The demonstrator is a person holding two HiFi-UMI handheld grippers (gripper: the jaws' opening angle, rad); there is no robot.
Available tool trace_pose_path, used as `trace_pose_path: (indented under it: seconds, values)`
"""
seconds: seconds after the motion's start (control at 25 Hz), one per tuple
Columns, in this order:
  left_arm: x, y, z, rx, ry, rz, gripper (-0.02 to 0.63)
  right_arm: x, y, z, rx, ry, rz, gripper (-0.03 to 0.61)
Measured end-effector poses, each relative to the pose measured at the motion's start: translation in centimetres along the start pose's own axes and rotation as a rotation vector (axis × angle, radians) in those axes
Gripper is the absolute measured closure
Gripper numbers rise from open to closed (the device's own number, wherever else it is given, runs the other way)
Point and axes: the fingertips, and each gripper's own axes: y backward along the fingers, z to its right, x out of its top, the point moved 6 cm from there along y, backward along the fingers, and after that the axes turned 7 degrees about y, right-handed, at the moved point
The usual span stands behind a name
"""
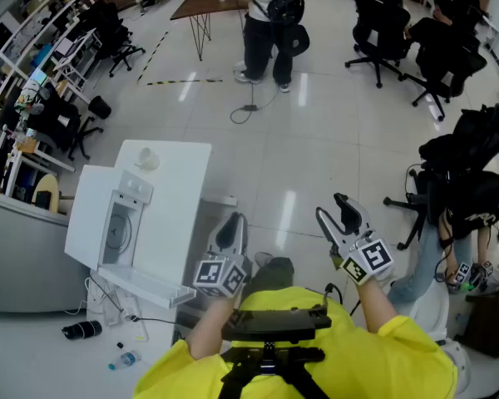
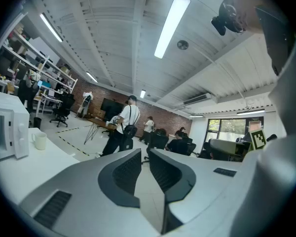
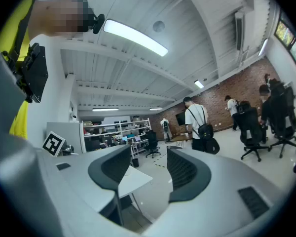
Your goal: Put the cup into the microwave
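Note:
A white cup (image 1: 147, 160) stands on the far end of a white table (image 1: 183, 181), behind the white microwave (image 1: 112, 223) on its left part. In the left gripper view the cup (image 2: 39, 140) sits just right of the microwave (image 2: 10, 132), well ahead of the jaws. My left gripper (image 1: 230, 229) hovers off the table's near right edge, jaws all but together and empty (image 2: 144, 154). My right gripper (image 1: 341, 214) is farther right over the floor, open with nothing between its jaws (image 3: 149, 154). A corner of the table (image 3: 133, 179) shows between them.
A standing person with a black backpack (image 1: 268, 23) is far ahead beside a wooden table (image 1: 204, 5). Office chairs (image 1: 382, 32) fill the back right, and a seated person (image 1: 474, 214) is close at the right. A bottle (image 1: 126, 360) and cables lie under the table's near end.

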Motion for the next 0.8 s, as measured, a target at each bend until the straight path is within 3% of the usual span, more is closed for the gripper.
trace_pose_path:
  seconds: [0.12, 0.24, 0.32, 0.52, 0.72, 0.8]
  values:
    - [3.9, -2.9, -5.0, 0.022, 0.002, 0.05, 0.581, 1.0, -7.4, -0.6, 0.065, 0.031, 0.007, 0.341]
    - [7.0, -3.5, -9.6, 0.094, 0.021, 0.098, 0.581, 1.6, -14.4, -1.3, 0.161, 0.054, -0.004, 0.339]
    - [8.5, -2.9, -12.4, 0.163, 0.015, 0.131, 0.581, 1.7, -19.0, -1.8, 0.229, 0.061, -0.005, 0.296]
    - [11.2, -0.2, -19.0, 0.383, 0.037, 0.203, 0.581, 0.8, -30.0, -5.3, 0.4, 0.062, -0.05, 0.293]
    - [11.1, 3.8, -24.1, 0.639, 0.092, 0.264, 0.58, -1.9, -39.6, -10.5, 0.637, 0.079, -0.148, 0.256]
    - [11.0, 5.2, -25.7, 0.743, 0.115, 0.287, 0.58, -3.3, -43.4, -12.4, 0.716, 0.085, -0.196, 0.212]
